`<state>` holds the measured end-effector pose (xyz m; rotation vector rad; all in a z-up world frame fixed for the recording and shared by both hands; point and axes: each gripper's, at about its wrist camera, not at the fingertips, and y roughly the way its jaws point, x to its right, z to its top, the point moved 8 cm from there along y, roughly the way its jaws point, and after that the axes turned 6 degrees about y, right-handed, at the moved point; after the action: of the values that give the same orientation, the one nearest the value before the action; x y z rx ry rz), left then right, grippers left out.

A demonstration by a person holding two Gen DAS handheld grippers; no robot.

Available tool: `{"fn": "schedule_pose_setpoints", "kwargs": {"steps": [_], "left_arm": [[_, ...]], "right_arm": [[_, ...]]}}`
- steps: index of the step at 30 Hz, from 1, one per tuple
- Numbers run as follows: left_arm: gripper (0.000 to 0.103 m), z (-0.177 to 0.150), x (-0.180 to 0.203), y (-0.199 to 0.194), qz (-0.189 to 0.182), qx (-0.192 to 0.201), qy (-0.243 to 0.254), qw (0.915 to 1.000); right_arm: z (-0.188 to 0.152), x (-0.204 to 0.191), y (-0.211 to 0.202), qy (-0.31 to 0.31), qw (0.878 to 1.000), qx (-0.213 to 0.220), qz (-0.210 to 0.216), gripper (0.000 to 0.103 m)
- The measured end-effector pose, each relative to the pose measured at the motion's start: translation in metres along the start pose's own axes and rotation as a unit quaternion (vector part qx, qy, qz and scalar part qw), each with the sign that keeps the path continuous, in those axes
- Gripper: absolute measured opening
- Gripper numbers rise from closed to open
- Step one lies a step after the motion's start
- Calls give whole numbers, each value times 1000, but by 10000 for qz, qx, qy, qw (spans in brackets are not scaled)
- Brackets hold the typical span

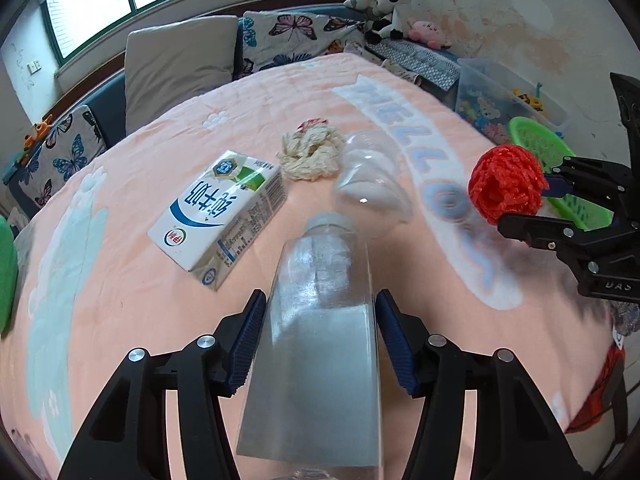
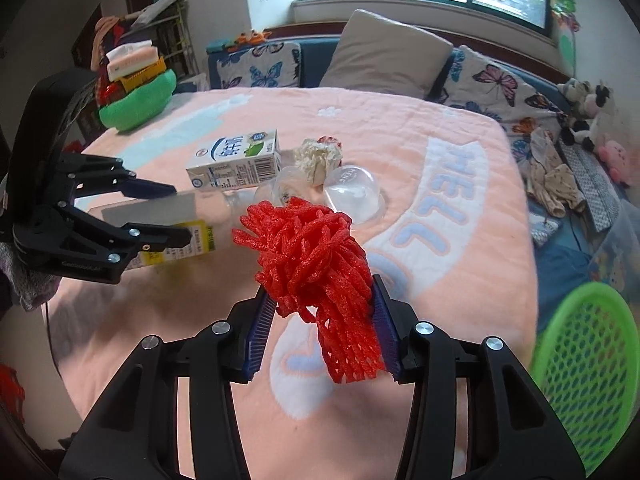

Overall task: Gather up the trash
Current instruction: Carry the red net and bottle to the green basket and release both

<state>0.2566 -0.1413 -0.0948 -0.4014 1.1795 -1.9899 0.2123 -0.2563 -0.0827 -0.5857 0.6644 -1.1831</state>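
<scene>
1. Left gripper (image 1: pixel 320 320) clenched on clear plastic bottle (image 1: pixel 320 344), held above pink bed blanket (image 1: pixel 120 320).
2. Right gripper (image 2: pixel 324 320) grasping red foam net (image 2: pixel 316 276), also lifted over the blanket.
3. Farther on the bed: milk carton (image 1: pixel 220 212) lying flat, crumpled paper (image 1: pixel 310 154) beside clear plastic cups (image 1: pixel 372 180).
4. At right bed edge: green basket (image 2: pixel 588 364).

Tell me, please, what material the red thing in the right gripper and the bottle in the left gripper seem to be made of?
Red net: looks like soft foam mesh, matte; its open strands bunch up between the right gripper pads. Bottle: probably clear plastic, glossy; the bedspread shows through it in the left gripper.
</scene>
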Motion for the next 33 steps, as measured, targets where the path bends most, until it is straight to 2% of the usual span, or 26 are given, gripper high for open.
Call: {"fn": "schedule_pose_setpoints", "kwargs": {"steps": [7, 19, 26, 33], "left_arm": [[54, 0, 23, -28, -63, 240, 98, 9996], [54, 12, 53, -43, -266, 402, 214, 9986], [54, 39, 84, -52, -479, 611, 382, 9962], [54, 77, 136, -47, -830, 746, 626, 9918]], "right_arm": [[-14, 16, -30, 267, 9994, 135, -175, 47], [-33, 57, -67, 710, 9955, 322, -542, 47], [-49, 94, -88, 989, 9904, 377, -884, 47], [-70, 145, -109, 1413, 9803, 402, -1318, 48]]}}
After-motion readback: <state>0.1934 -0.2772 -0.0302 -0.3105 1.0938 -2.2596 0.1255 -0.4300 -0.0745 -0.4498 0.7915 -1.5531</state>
